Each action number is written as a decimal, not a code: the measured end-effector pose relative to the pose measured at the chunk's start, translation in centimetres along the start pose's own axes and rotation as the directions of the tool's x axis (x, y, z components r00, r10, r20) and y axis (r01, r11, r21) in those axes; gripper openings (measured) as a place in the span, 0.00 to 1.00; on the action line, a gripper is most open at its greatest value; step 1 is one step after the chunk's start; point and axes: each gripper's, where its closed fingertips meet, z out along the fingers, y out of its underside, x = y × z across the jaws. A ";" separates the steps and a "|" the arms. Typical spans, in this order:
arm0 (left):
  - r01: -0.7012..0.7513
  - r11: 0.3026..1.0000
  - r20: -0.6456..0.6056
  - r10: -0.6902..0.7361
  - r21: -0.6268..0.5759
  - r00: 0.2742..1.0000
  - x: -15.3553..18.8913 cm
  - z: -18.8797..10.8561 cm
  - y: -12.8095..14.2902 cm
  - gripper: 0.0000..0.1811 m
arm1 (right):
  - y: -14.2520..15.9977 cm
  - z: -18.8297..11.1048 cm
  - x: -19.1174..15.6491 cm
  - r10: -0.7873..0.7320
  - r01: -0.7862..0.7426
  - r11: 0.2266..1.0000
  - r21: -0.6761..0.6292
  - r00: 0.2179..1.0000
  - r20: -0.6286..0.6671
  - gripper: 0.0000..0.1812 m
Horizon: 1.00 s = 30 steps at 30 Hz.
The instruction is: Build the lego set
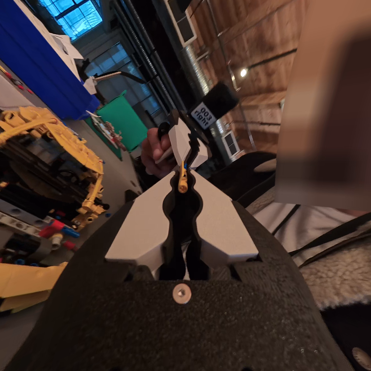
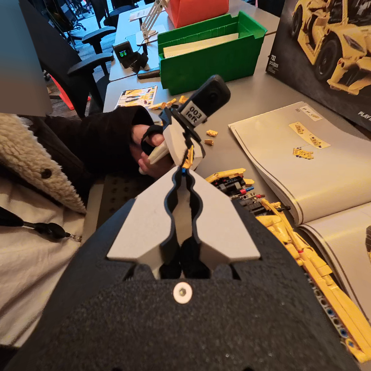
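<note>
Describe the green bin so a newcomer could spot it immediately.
Start from the grey table in the right wrist view and look to its far side, past the open instruction book. The green bin sits there with pale sheets inside. It alone is green, beside an orange-red container.

1. Two grippers in all: the left gripper and the right gripper, tip to tip above the table's near edge.
2. One small yellow piece and one blue pin pinched between them.
3. One part-built yellow car near the table's near edge.
4. One open instruction book at the right edge.
5. One green bin toward the far edge.
6. One set box in the far right corner.
7. One folded leaflet toward the left edge.
8. Two loose yellow bits apart, mid-table; a small cluster beside the leaflet, uncountable.
</note>
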 end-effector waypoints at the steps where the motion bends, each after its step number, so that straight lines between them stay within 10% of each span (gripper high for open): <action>1: 0.021 1.000 -0.009 -0.021 0.010 1.000 -0.1 0.0 -0.1 0.04 | 0.0 0.0 0.1 -0.014 0.014 1.000 -0.004 1.000 -0.013 0.01; 30: 0.175 0.983 -0.117 -0.167 0.061 0.979 0.3 -0.5 -0.9 0.04 | -0.8 0.3 0.3 -0.161 0.162 0.987 0.001 0.985 -0.061 0.02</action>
